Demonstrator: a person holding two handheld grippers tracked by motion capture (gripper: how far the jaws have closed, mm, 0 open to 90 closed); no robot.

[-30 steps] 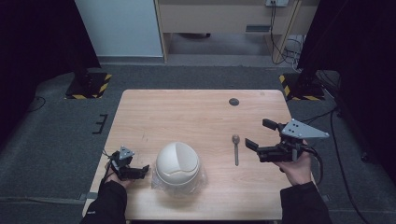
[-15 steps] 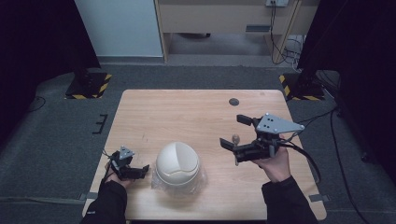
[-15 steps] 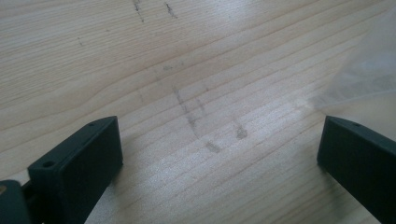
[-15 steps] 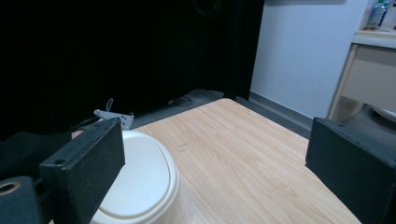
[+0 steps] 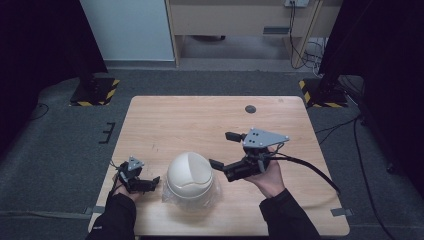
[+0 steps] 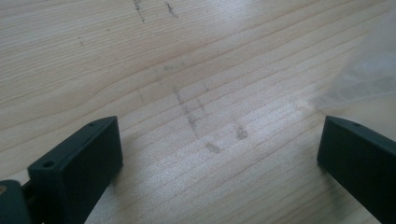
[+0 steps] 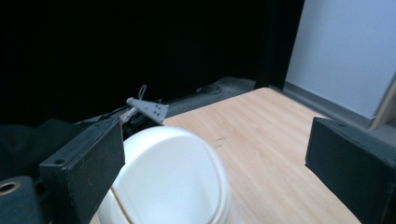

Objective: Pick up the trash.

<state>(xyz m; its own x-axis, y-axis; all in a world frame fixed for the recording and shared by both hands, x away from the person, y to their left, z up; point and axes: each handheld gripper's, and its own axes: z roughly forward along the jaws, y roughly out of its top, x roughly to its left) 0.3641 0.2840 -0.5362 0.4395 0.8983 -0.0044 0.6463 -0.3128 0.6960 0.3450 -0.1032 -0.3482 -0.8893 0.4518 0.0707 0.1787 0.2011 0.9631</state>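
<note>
A white stack of upturned bowls (image 5: 190,174) sits in a clear plastic bag (image 5: 214,192) near the table's front edge. My right gripper (image 5: 220,149) hovers open just right of the stack, jaws pointing left at it. In the right gripper view the bowls (image 7: 173,182) lie close between the wide jaws of the right gripper (image 7: 215,158). My left gripper (image 5: 151,182) rests low on the table left of the stack, open. Bare wood spans the left gripper view between the spread jaws of the left gripper (image 6: 219,154), with the bag's edge (image 6: 369,70) at the upper right.
The wooden table (image 5: 190,120) has a small dark round spot (image 5: 250,108) at its far right. A cable (image 5: 310,167) trails from the right gripper over the table's right side. Grey carpet and black stand bases (image 5: 95,90) surround the table.
My right gripper has swung left across the table, from the right side to beside the bowls, and now covers the spoon that lay there. The left gripper has not moved.
</note>
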